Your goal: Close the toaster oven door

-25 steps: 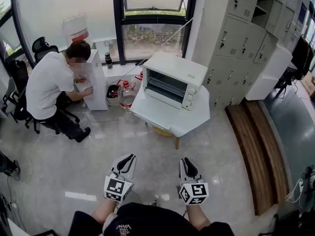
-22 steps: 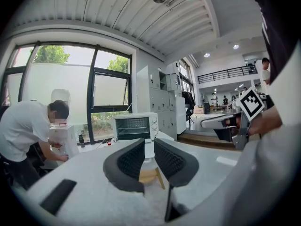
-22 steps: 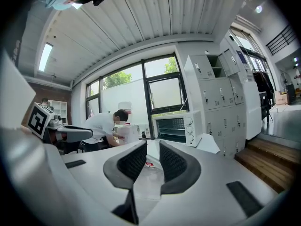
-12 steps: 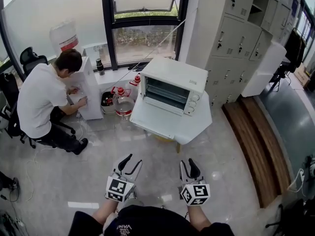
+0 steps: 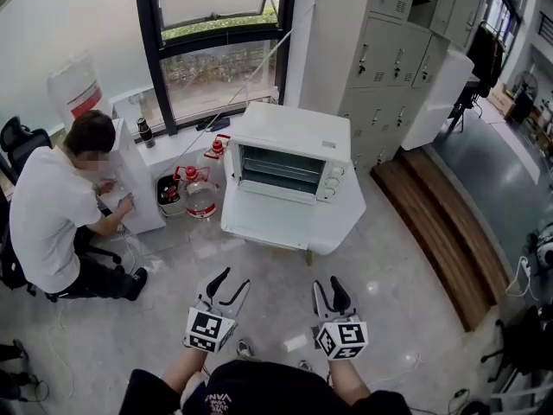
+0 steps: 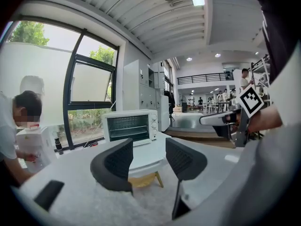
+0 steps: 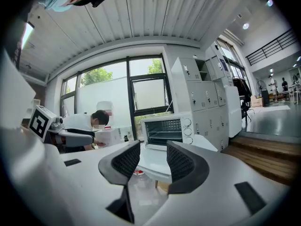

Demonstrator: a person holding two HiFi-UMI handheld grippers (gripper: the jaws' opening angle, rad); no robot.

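A white toaster oven [image 5: 289, 158] stands on a white table [image 5: 341, 223] some way ahead of me. Its door [image 5: 259, 221] hangs open and lies flat in front of the dark cavity with its racks. Both grippers are held low, well short of the table. My left gripper [image 5: 232, 277] has its jaws opening, with nothing between them. My right gripper [image 5: 328, 285] is likewise opening and empty. The oven [image 6: 129, 126] shows beyond the left gripper [image 6: 148, 152] in the left gripper view. In the right gripper view the oven [image 7: 167, 128] sits past the right gripper [image 7: 153, 157].
A person in a white shirt [image 5: 52, 206] crouches at the left by a white water dispenser [image 5: 130, 180]. Water jugs [image 5: 199, 197] stand on the floor left of the table. Grey lockers [image 5: 389, 50] and a wooden step [image 5: 441, 232] lie to the right.
Both grippers' jaws have gone from nearly shut to wide apart. The head view has swung so the oven and table sit closer and more central.
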